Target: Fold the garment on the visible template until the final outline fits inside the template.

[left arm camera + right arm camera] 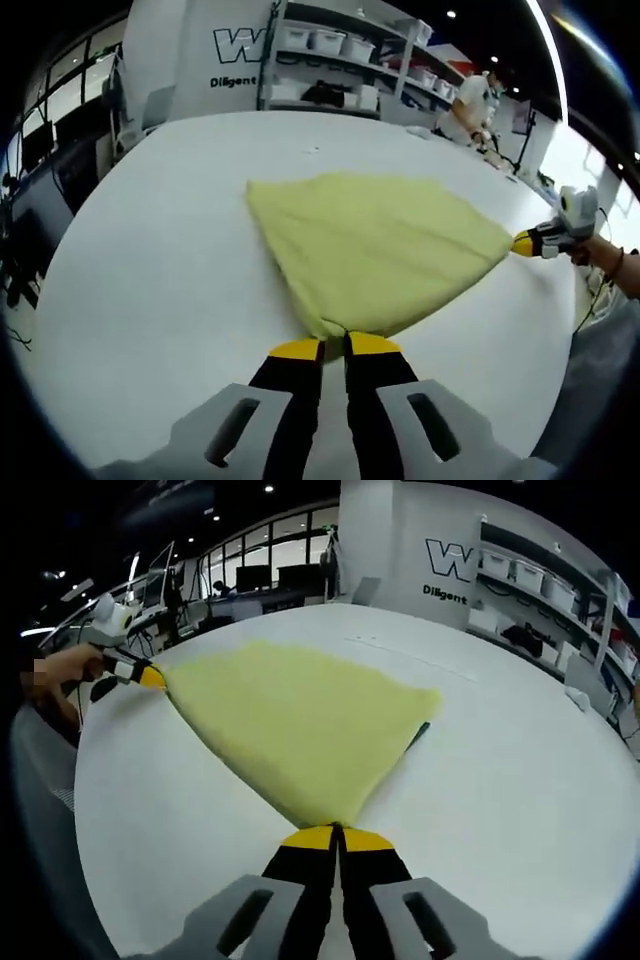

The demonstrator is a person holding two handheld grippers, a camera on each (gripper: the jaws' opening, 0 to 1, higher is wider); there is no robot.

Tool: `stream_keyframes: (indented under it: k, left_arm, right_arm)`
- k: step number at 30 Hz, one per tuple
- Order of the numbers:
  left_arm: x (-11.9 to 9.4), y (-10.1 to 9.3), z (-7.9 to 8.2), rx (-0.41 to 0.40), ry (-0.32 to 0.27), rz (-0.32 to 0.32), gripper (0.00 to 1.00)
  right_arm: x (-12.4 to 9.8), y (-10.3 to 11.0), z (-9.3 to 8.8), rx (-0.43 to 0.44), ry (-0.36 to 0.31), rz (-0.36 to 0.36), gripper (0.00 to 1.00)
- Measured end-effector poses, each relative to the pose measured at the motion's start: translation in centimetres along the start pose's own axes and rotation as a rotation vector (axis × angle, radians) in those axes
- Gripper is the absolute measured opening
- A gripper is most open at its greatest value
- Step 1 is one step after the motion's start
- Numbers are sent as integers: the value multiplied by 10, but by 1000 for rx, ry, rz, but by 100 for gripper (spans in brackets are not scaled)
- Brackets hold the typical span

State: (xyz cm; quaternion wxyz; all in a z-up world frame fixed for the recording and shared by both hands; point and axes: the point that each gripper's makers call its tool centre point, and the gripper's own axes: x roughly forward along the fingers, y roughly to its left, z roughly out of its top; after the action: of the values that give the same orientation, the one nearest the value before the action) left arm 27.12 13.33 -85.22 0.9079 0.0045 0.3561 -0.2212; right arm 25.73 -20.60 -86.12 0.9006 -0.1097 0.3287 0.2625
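White table [150, 280], lab shelves behind. Yellow garment [375, 245] lies spread on it, a corner clamped in my left gripper [335, 345] and another in my right gripper [338, 832]. Soft, light, drapes; I'd grip corners only.

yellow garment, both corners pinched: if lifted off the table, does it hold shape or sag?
Likely sags: the yellow garment looks like soft cloth, drawn to points at the left gripper and right gripper. Probably light, lying flat on the white table. It may drag rather than slide cleanly.
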Motion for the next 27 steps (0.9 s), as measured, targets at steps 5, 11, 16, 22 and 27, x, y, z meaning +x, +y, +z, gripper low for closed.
stream_keyframes:
  k: [5,11,16,22,27]
  left_arm:
    - [-2,-2,0,50,-5,-12,7]
    - [-4,2,-2,63,3,-9,7]
    - [-7,4,-1,78,-2,-13,7]
    - [-11,7,-2,130,3,-28,7]
    - [-12,10,-4,145,5,-31,7]
  right_arm:
    - [-2,-1,0,6,-2,-1,0]
    - [-5,1,-1,14,-1,3,0]
    - [-9,0,-1,36,-16,1,0]
    - [-13,2,0,47,-34,10,9]
    - [-10,0,-4,1,-24,5,9]
